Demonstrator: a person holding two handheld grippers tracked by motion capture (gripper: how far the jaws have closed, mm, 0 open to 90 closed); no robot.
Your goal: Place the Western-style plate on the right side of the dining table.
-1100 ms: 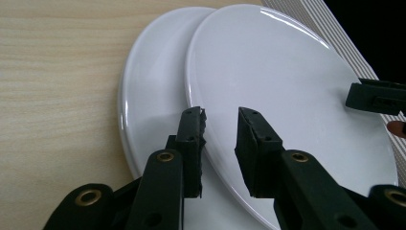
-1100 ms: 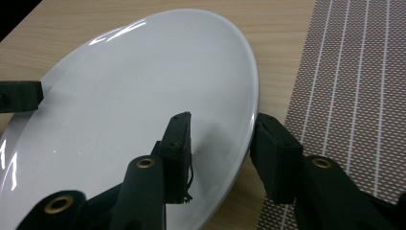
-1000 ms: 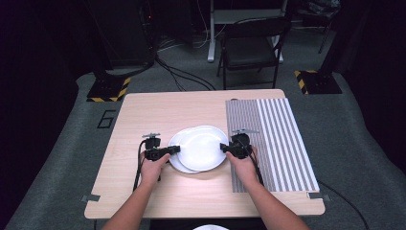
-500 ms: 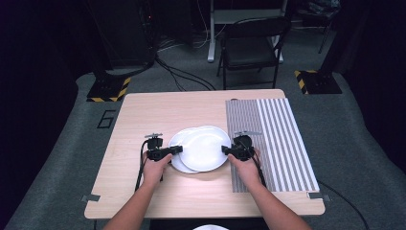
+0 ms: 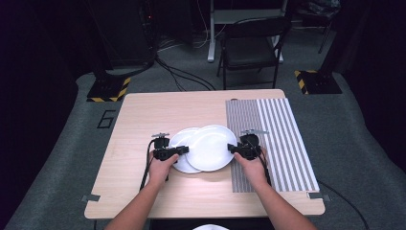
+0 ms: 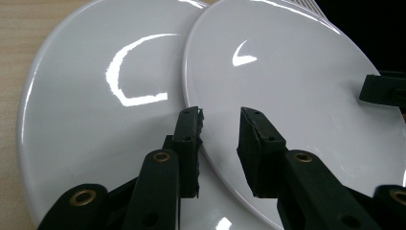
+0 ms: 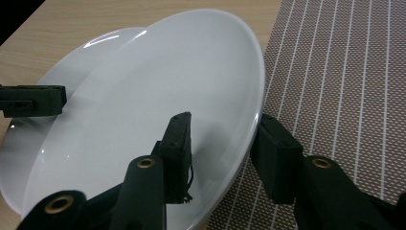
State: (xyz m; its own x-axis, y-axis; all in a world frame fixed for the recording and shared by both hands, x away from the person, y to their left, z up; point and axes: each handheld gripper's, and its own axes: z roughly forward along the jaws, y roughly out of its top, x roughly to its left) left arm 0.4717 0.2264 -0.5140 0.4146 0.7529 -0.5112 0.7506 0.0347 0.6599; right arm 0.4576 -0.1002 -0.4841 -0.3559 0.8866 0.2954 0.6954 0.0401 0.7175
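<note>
Two white plates lie overlapped near the middle of the bench (image 5: 143,120). The upper plate (image 5: 210,147) rests tilted across the right part of the lower plate (image 5: 178,143), its right edge over the striped mat (image 5: 280,139) that covers the bench's right side. The right gripper (image 7: 221,143) grasps the upper plate's right rim, one finger above the plate and one beneath it. The left gripper (image 6: 219,143) is at the overlap on the left; its fingers straddle the upper plate's left edge with a slight gap, released rather than pinching. A dark chair (image 5: 251,45) stands on the floor beyond the bench.
</note>
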